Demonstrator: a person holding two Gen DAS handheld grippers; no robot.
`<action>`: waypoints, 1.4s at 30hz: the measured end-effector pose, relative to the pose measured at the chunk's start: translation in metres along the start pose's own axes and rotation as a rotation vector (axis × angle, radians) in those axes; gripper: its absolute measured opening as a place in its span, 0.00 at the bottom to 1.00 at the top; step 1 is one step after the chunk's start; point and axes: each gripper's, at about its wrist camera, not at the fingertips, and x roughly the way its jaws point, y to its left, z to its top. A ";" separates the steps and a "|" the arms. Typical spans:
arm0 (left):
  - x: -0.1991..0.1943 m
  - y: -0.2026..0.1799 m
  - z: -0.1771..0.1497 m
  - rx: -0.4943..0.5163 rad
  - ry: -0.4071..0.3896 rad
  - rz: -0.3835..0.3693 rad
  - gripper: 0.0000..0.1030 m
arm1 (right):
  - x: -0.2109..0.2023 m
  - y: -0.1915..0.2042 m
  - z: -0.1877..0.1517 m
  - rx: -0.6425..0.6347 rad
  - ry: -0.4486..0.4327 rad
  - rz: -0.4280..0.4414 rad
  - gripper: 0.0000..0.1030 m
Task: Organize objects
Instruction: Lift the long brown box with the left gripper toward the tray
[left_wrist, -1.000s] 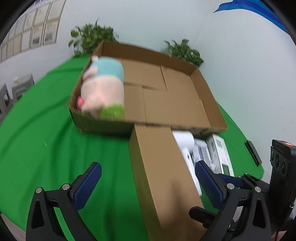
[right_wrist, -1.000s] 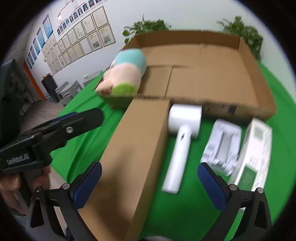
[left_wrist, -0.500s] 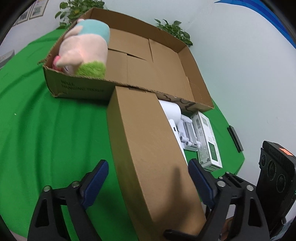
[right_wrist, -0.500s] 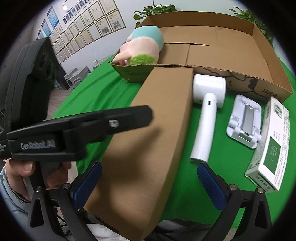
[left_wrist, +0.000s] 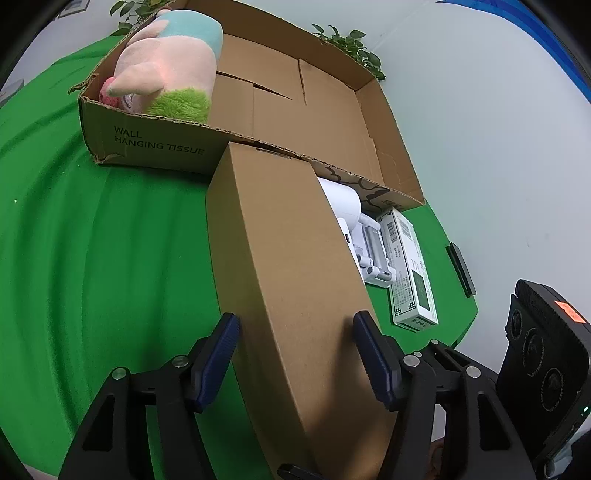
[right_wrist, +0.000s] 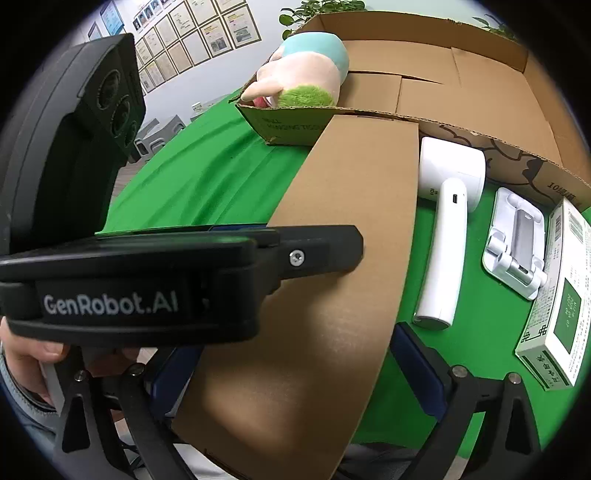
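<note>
A long closed brown cardboard box (left_wrist: 284, 258) lies on the green table, its far end against the big open carton (left_wrist: 325, 110). My left gripper (left_wrist: 299, 354) has its blue pads against both long sides of the box's near end. My right gripper (right_wrist: 295, 373) also straddles that near end of the box (right_wrist: 351, 206), its pads at both sides. A plush toy (left_wrist: 173, 66) lies in the carton's left end. A white hair dryer (right_wrist: 447, 236), a white stand (right_wrist: 513, 243) and a green-and-white carton (right_wrist: 557, 302) lie right of the box.
The green cloth (left_wrist: 92, 240) covers the round table, whose near edge is just under the grippers. A dark flat device (left_wrist: 460, 264) lies at the right edge. Potted plants (left_wrist: 351, 40) stand behind the carton by the white wall.
Both grippers have moved in over the near end of the long brown box and narrowed from wide open until their pads reach its sides. The objects on the table have not shifted.
</note>
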 end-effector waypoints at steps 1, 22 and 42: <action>0.000 0.000 0.000 0.000 0.000 -0.002 0.59 | -0.001 0.000 0.000 0.000 -0.001 -0.003 0.96; -0.037 -0.029 -0.005 0.083 -0.071 0.061 0.48 | -0.027 0.008 -0.002 0.019 -0.069 -0.003 0.89; -0.097 -0.093 0.047 0.233 -0.234 0.074 0.48 | -0.086 0.018 0.046 -0.010 -0.278 -0.046 0.89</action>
